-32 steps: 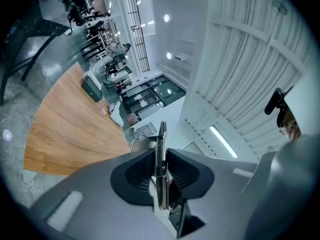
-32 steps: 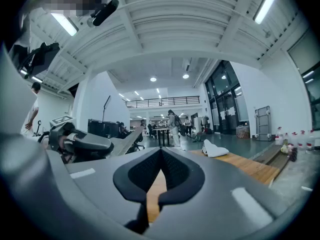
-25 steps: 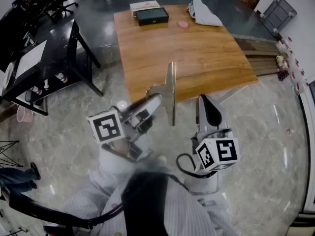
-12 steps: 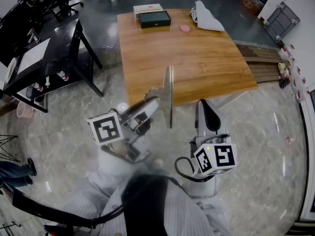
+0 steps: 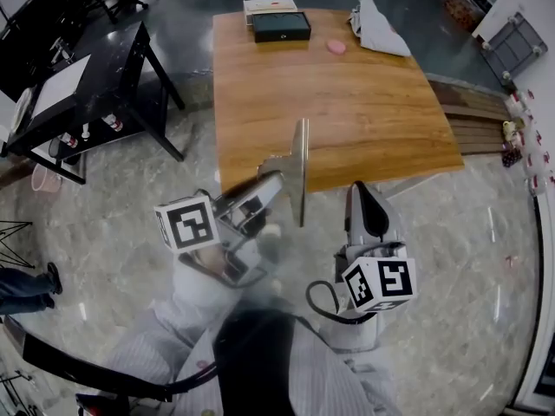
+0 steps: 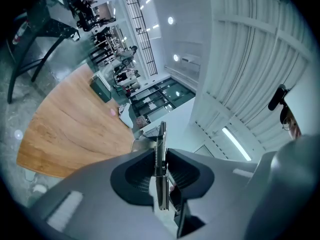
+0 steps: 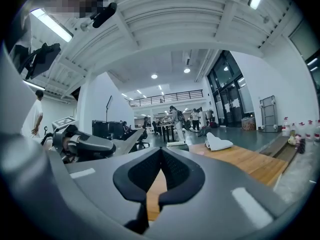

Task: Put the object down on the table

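Observation:
A thin grey metal plate [image 5: 299,170] stands upright and edge-on, level with the near edge of the wooden table [image 5: 347,94]. My left gripper [image 5: 270,183] is shut on its lower part. In the left gripper view the plate [image 6: 161,139] rises from between the two dark pads [image 6: 137,176], which press on both its faces. My right gripper [image 5: 365,191] hangs to the right of the plate, over the floor in front of the table. Its jaws meet with nothing between them [image 7: 161,153].
At the table's far end lie a dark box [image 5: 281,26], a white box [image 5: 269,7], a pink disc [image 5: 336,47] and a white cloth [image 5: 378,22]. A black desk [image 5: 82,85] stands at the left and a wire trolley [image 5: 512,43] at the far right.
The head view has shifted a little, so the table sits slightly lower and further right. Both grippers and the plate keep their places, and the grip is the same.

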